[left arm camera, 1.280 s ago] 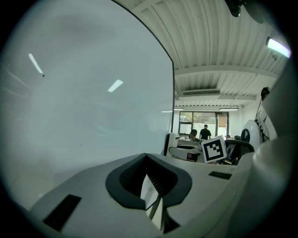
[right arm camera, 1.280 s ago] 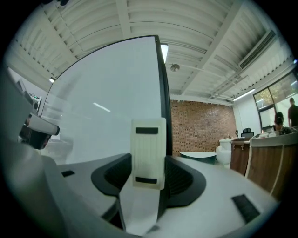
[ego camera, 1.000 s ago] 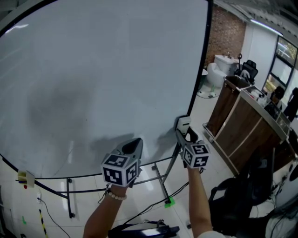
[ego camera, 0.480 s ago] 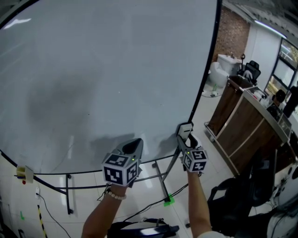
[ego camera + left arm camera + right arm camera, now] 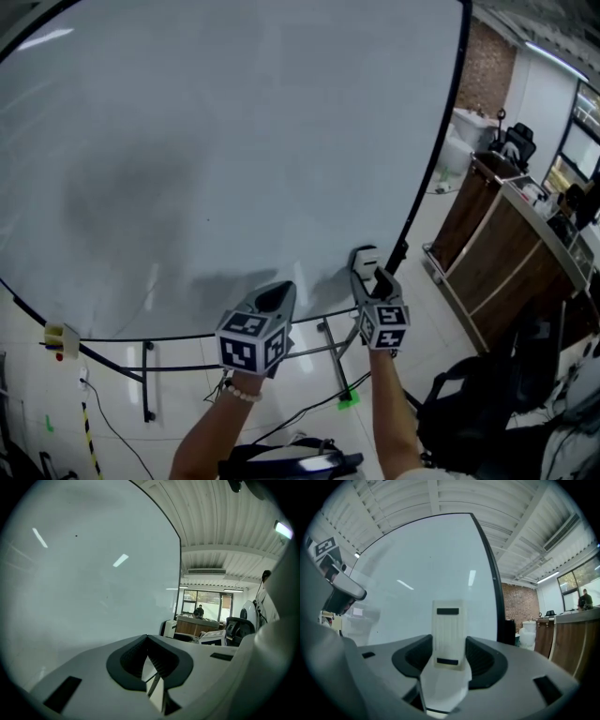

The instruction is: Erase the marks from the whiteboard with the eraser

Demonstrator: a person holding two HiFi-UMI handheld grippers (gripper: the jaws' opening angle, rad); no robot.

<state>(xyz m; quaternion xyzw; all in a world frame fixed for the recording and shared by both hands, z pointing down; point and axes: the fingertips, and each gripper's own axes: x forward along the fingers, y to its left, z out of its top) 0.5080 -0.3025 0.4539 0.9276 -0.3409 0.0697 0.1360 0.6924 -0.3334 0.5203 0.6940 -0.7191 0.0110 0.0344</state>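
Observation:
The whiteboard point(image 5: 234, 122) fills most of the head view, with a faint grey smudge point(image 5: 122, 202) at its left and a tiny dark dot point(image 5: 208, 220). My right gripper point(image 5: 367, 269) is shut on a white eraser point(image 5: 364, 257), held upright near the board's lower right corner. In the right gripper view the eraser point(image 5: 449, 632) stands between the jaws of the right gripper point(image 5: 449, 644), facing the board point(image 5: 422, 573). My left gripper point(image 5: 278, 293) is shut and holds nothing, low in front of the board's bottom edge. Its left gripper view shows the gripper point(image 5: 149, 643) with pads pressed together.
The board's black stand legs point(image 5: 328, 352) reach the tiled floor beside a green tape mark point(image 5: 347, 398). A wooden counter point(image 5: 511, 258) stands at the right, with a black bag point(image 5: 469, 403) below it. A yellow tag point(image 5: 58, 336) hangs at the left edge.
The right gripper with the eraser has shifted left, away from the board's right frame and over the board's lower corner. The left gripper has hardly moved.

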